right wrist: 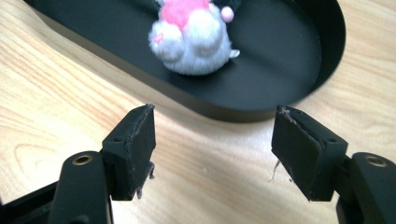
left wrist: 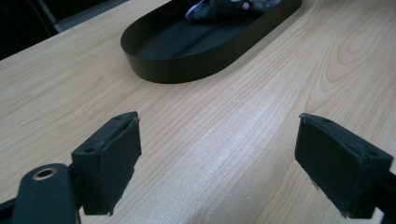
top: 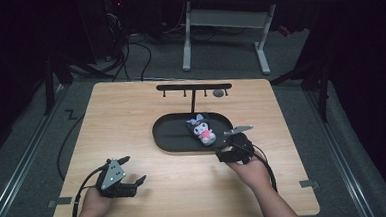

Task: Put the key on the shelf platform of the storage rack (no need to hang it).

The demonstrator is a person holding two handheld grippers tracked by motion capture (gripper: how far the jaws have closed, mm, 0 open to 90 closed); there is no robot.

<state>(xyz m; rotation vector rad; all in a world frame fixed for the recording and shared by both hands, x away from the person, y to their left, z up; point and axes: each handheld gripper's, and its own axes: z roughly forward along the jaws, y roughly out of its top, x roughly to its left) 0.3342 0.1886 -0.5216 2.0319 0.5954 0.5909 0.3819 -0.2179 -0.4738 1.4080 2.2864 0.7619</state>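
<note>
Both claws gape empty: left claw (top: 134, 172) near the surface's front-left corner, right claw (right wrist: 212, 149) facing the tray (right wrist: 299, 51); its rim may block grabbing the plush toy (right wrist: 194, 42).

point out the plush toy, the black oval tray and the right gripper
plush toy (right wrist: 191, 44): right gripper view, on its white body
black oval tray (top: 170, 144): high view, on its near left rim
right gripper (right wrist: 212, 140): right gripper view, midway between its two open black pads
</note>
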